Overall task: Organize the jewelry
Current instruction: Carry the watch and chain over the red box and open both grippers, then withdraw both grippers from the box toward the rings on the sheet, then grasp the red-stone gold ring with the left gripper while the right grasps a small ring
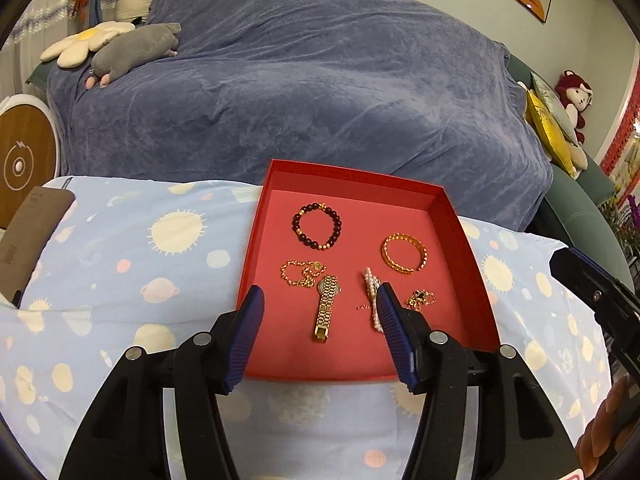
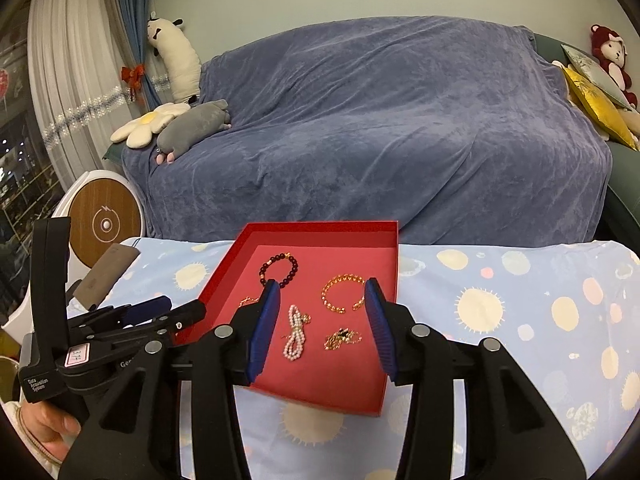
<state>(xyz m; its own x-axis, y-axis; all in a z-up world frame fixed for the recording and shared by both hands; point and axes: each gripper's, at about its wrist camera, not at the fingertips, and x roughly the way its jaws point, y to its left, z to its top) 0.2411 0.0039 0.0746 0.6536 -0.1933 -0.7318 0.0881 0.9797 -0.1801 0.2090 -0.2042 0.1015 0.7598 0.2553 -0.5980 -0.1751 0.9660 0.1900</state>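
Left gripper [image 1: 320, 300]: jaws spread apart, nothing clasped; both blue pads hang above the near half of the red tray [image 1: 460, 240].
Right gripper [image 2: 320, 292]: jaws parted, empty; it hovers over the same tray from the near right side.
Gold watch [image 1: 327, 308]: lies flat between the left jaws, closer to the left pad, clear of both.
Pearl strand [image 1: 374, 300]: just inside the left gripper's right pad, partly hidden behind it; contact cannot be told. In the right wrist view it lies between the right jaws, nearer the left pad.
Small gold-and-dark piece [image 2: 342, 338]: between the right jaws, toward the right pad; too tangled to name.
Gold bangle [image 2: 344, 294]: just beyond the right jaws' tips, its open ends toward the right pad.
Dark bead bracelet [image 1: 318, 226]: well beyond the left jaws, in the tray's far part.
Thin gold chain [image 1: 302, 274]: just past the left pad's tip.
Tray base: rests on a pale blue patterned cloth [image 1: 140, 260].
Hand [image 2: 48, 424]: grasps the left gripper's handle, low at the left edge of the right wrist view.
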